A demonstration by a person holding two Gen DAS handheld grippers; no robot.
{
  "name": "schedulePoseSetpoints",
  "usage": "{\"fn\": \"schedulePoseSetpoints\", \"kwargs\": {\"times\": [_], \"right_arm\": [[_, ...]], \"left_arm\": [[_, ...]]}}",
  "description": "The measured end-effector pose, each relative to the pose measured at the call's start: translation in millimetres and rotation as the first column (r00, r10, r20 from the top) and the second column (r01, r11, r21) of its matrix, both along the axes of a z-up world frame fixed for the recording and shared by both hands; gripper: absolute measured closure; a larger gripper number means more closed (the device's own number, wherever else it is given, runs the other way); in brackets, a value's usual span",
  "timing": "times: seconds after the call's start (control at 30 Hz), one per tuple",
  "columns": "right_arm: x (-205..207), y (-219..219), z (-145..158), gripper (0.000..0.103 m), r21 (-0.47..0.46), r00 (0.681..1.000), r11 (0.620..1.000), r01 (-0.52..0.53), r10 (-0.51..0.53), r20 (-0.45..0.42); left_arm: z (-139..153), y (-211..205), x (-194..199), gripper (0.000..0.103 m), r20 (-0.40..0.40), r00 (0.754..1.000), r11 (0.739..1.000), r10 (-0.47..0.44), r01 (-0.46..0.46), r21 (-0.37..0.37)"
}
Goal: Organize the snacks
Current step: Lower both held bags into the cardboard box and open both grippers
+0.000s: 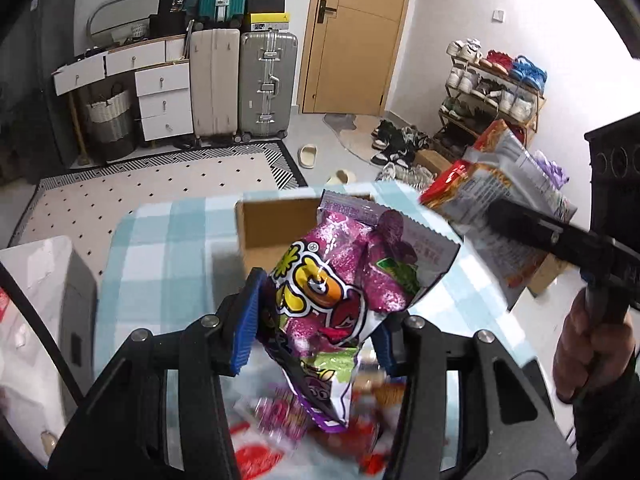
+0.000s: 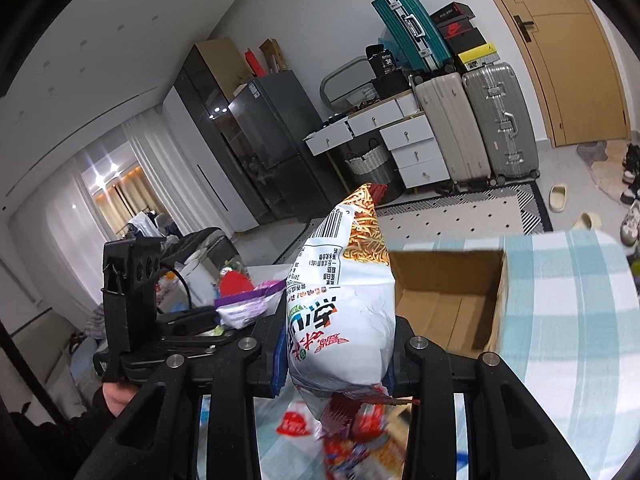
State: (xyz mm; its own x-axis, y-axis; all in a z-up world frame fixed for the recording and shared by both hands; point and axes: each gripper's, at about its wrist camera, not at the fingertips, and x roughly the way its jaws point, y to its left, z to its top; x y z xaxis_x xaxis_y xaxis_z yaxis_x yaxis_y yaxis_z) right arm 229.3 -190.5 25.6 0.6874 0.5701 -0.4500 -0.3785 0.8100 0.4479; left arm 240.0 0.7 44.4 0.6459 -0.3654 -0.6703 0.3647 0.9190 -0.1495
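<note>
Loose snack packets [image 1: 280, 432] lie blurred on the near part of the checked tablecloth [image 1: 160, 248]. Above them, the left gripper [image 1: 316, 340] has its jaws clamped on a purple snack bag [image 1: 340, 280], and the right gripper [image 2: 336, 364] grips a white noodle-snack bag [image 2: 344, 320]. Beyond both, an open cardboard box [image 2: 452, 312] sits by the table's far edge.

My left claw [image 1: 316, 324] holds one snack bag [image 1: 340, 280] above loose packets [image 1: 256, 454] on the bench [image 1: 168, 248]; the cardboard box [image 1: 276, 228] sits behind, my right claw's [image 2: 334, 354] bag [image 2: 344, 320] beside it.
</note>
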Motion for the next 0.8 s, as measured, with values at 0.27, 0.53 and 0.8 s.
{"fn": "schedulePoseSetpoints", "kwargs": {"times": [0.27, 0.53, 0.8], "right_arm": [[78, 3, -19, 0.068, -0.088, 0.994, 0.993, 0.082, -0.088, -0.071], [127, 3, -70, 0.068, -0.209, 0.982, 0.973, 0.096, -0.127, -0.142], [143, 1, -103, 0.067, -0.252, 0.975, 0.964, 0.085, -0.133, -0.180]], "left_arm": [[-20, -38, 88, 0.058, -0.030, 0.999, 0.999, 0.041, -0.040, 0.028], [-69, -54, 126, 0.058, -0.045, 0.993, 0.991, 0.105, -0.100, 0.092], [-115, -64, 158, 0.057, -0.101, 0.991, 0.993, 0.085, -0.075, 0.096]]}}
